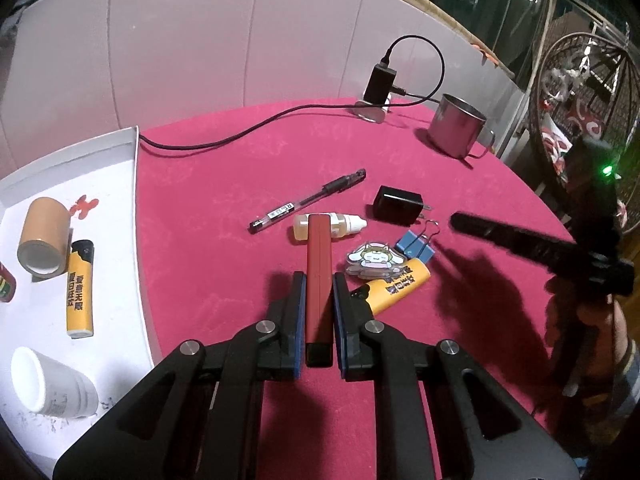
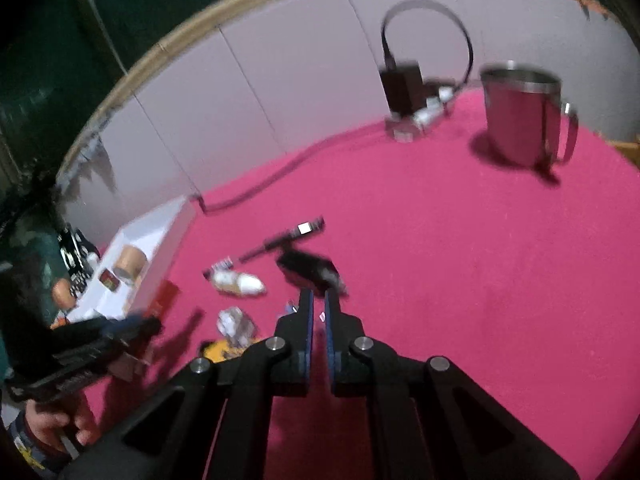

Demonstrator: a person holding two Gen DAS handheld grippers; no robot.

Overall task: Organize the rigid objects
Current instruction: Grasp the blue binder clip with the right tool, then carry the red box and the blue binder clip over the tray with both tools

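Left wrist view: your left gripper (image 1: 319, 280) is clenched on a red rectangular stick (image 1: 319, 276), its blue pads pressing both long sides, the stick raised above the pink tabletop (image 1: 224, 184). Taking the white tray (image 1: 132, 184) as landmark: inside it lie a brown tape roll (image 1: 43, 240), a yellow lighter (image 1: 81, 288) and a white cup (image 1: 48, 384). Right of the tray, on the tabletop, lie a black pen (image 1: 308, 201), a small dropper bottle (image 1: 340, 225), a black charger plug (image 1: 399, 206), a blue binder clip (image 1: 417, 246), a cartoon charm (image 1: 374, 260) and a second yellow lighter (image 1: 396, 286). A steel mug (image 1: 456, 126) stands farthest from the tray. Right wrist view, blurred: your right gripper (image 2: 318, 300) is closed, nothing visible between its pads, tips just beside the charger plug.
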